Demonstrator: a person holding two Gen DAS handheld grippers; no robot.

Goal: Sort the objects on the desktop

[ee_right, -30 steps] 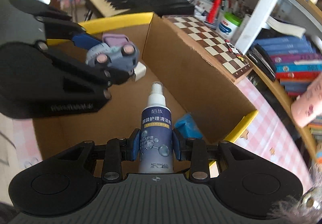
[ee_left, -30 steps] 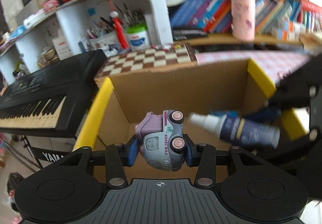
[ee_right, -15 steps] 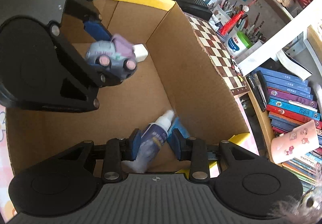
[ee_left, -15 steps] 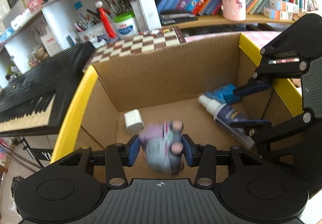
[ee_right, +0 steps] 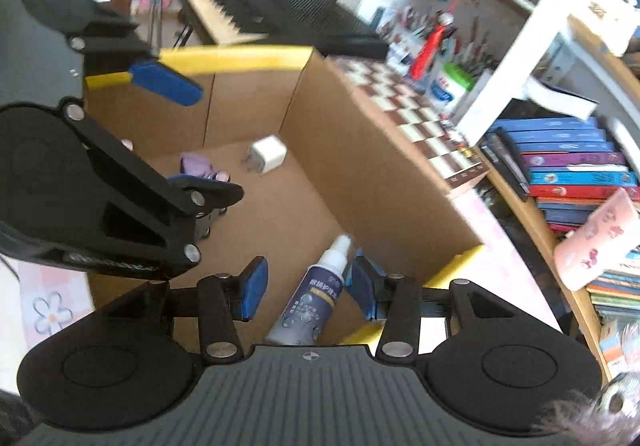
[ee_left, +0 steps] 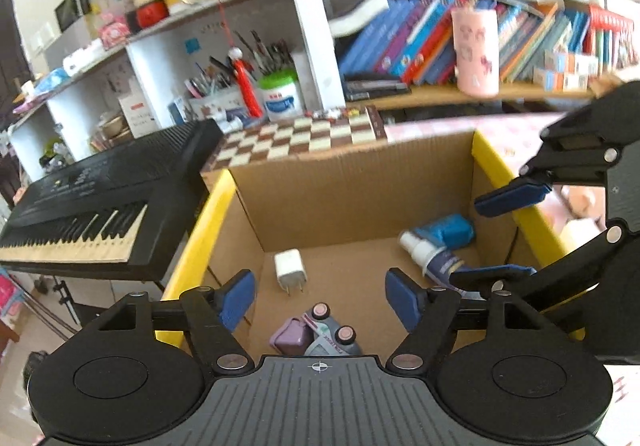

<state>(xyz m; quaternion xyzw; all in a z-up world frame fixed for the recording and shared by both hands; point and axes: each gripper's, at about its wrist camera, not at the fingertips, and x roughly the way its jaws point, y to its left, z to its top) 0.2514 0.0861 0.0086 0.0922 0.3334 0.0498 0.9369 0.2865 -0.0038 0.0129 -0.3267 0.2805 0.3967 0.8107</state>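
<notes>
Left wrist view: left gripper point(ee_left: 320, 296) opening wide, nothing between the blue pads, poised over the cardboard box point(ee_left: 344, 185). Toy truck point(ee_left: 320, 334) lying on its side on the box floor just below, free of the pads. White charger plug point(ee_left: 290, 269) close ahead of it on the floor. Spray bottle point(ee_left: 434, 260) down at the far right corner beside a blue packet point(ee_left: 448, 230), with the right gripper's fingers point(ee_left: 508, 197) just above it. Likely trouble here: with both tools crowded inside one box, a careless pull-out could knock one frame against the other or catch the yellow rim.

Right wrist view: right gripper point(ee_right: 308, 292) opening, pads standing apart from the spray bottle point(ee_right: 318, 294), which lies between them on the box floor, nozzle aimed inward. Risk on lifting: a pad brushing the bottle and rolling or dragging it. Left gripper's body point(ee_right: 100, 197) hides most of the toy truck point(ee_right: 196, 165), so a bump there would go unseen.
</notes>
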